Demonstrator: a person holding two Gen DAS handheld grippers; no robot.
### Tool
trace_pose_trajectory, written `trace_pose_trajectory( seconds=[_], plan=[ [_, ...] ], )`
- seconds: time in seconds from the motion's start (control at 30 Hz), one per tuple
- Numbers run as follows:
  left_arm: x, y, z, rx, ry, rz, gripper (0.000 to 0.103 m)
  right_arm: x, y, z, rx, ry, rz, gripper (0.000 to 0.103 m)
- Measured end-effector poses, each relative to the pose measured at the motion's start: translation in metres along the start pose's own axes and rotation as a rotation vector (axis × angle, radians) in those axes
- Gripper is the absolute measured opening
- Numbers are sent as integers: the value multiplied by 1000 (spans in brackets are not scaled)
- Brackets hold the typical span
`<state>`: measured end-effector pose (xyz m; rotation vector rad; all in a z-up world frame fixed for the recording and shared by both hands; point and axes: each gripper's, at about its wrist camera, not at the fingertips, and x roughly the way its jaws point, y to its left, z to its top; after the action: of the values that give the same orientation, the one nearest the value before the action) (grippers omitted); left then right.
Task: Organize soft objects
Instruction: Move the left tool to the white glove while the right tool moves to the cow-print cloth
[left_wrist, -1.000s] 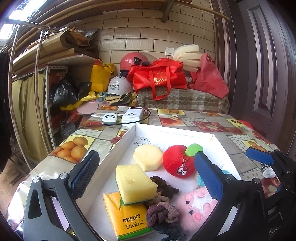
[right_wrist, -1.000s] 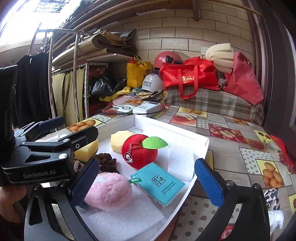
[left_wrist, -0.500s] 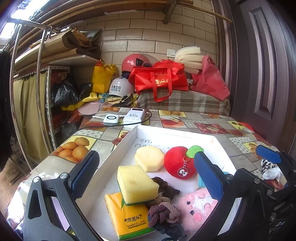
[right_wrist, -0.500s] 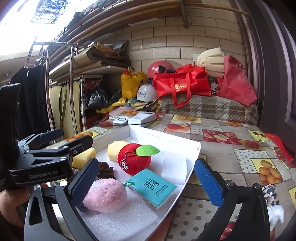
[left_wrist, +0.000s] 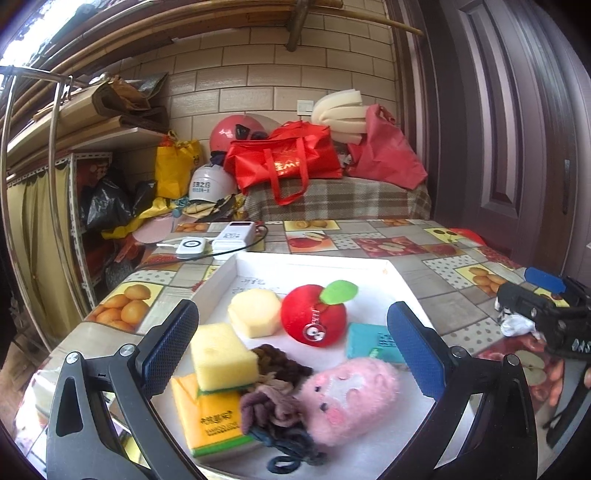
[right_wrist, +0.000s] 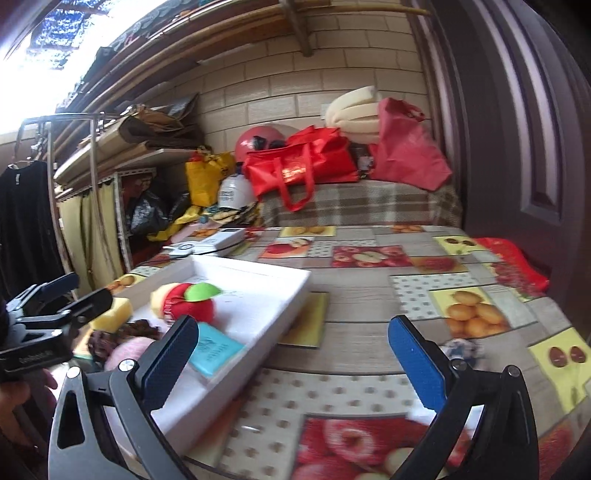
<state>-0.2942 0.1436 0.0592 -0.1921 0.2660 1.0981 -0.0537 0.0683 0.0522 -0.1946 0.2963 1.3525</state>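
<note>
A white tray (left_wrist: 402, 284) holds soft things: a red plush apple (left_wrist: 313, 314), a pink plush toy (left_wrist: 351, 398), a yellow sponge (left_wrist: 221, 354), a pale hexagonal sponge (left_wrist: 255, 312), a teal tissue pack (left_wrist: 369, 341), a yellow tissue pack (left_wrist: 210, 421) and knotted hair ties (left_wrist: 273, 402). My left gripper (left_wrist: 291, 350) is open and empty over the tray's near end. My right gripper (right_wrist: 295, 362) is open and empty over the tablecloth right of the tray (right_wrist: 258, 288). A small white and blue patterned cloth (right_wrist: 460, 349) lies on the table by its right finger, also in the left wrist view (left_wrist: 515, 325).
The table has a fruit-print cloth (right_wrist: 369, 288). A white power bank (left_wrist: 236, 236) and a white charger (left_wrist: 190, 247) with cables lie behind the tray. Red bags (left_wrist: 288, 162), helmets and a shelf rack stand beyond the table. A dark door (right_wrist: 517, 147) is on the right.
My right gripper has swung right, off the tray and over the tablecloth. The left gripper has shifted slightly, and the pink toy and teal pack now show between its fingers.
</note>
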Motion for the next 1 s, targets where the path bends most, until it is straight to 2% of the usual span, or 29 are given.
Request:
trace_pose_trajectory(
  seconds=[0.27, 0.37, 0.57, 0.77, 0.9, 0.93, 1.0],
  plan=[
    [-8, -31, -2, 37, 5, -96, 103, -4, -97, 2, 123, 41, -224, 103],
    [-7, -39, -2, 66, 10, -107, 103, -5, -122, 0, 193, 61, -261, 103],
    [-7, -43, -3, 53, 11, -109, 103, 6, -142, -5, 291, 148, -255, 103],
    [-6, -41, -3, 57, 15, -119, 103, 45, -135, -9, 238, 348, -206, 103],
    [-5, -38, -4, 46, 20, -122, 103, 60, -131, -13, 226, 417, -178, 102],
    [-5, -37, -4, 45, 21, -123, 103, 63, -129, -15, 216, 438, -171, 101],
    [-5, -37, -4, 44, 22, -123, 103, 68, -127, -17, 206, 466, -159, 86]
  ],
)
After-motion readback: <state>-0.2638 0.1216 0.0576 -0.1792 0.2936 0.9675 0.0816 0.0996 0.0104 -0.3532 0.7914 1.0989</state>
